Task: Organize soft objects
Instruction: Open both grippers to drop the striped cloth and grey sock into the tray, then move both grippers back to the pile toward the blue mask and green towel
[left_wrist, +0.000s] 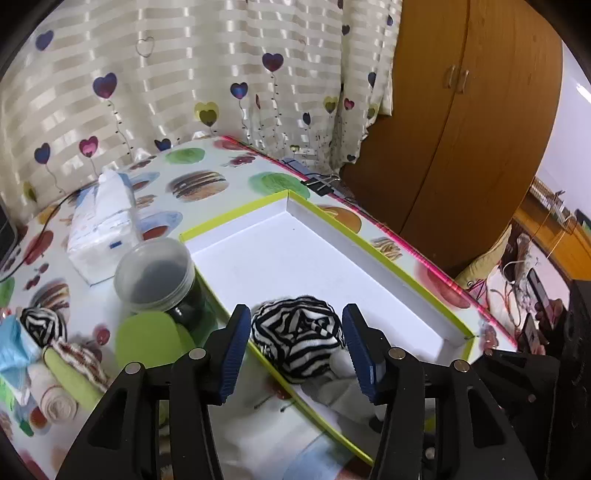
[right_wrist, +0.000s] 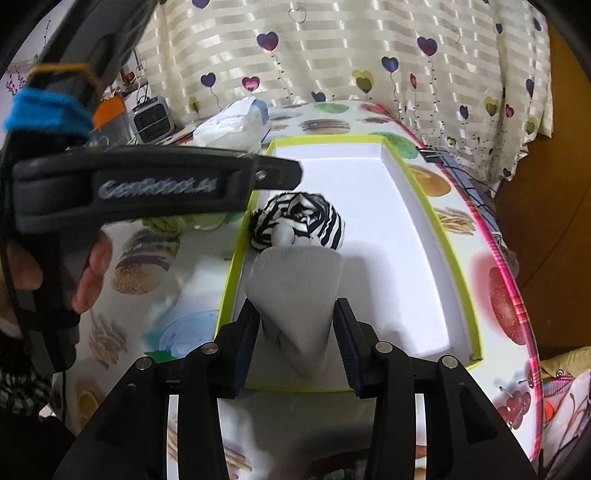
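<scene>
A black-and-white striped rolled sock (left_wrist: 297, 334) lies in the near left corner of the white tray with the lime rim (left_wrist: 373, 243). My left gripper (left_wrist: 295, 336) is open, its blue pads on either side of the roll without pressing it. The same roll (right_wrist: 303, 219) shows in the right wrist view, with the left gripper's black finger (right_wrist: 155, 181) above it. My right gripper (right_wrist: 297, 328) is shut on a grey sock (right_wrist: 295, 288) whose toe end touches the striped roll inside the tray (right_wrist: 421, 195).
On the table left of the tray stand a clear lidded jar (left_wrist: 157, 275), a tissue pack (left_wrist: 101, 225), a second striped roll (left_wrist: 42, 325) and several rolled socks (left_wrist: 70, 373). A binder clip (left_wrist: 319, 184) sits on the table's pink edge. A wooden wardrobe (left_wrist: 461, 129) stands beyond.
</scene>
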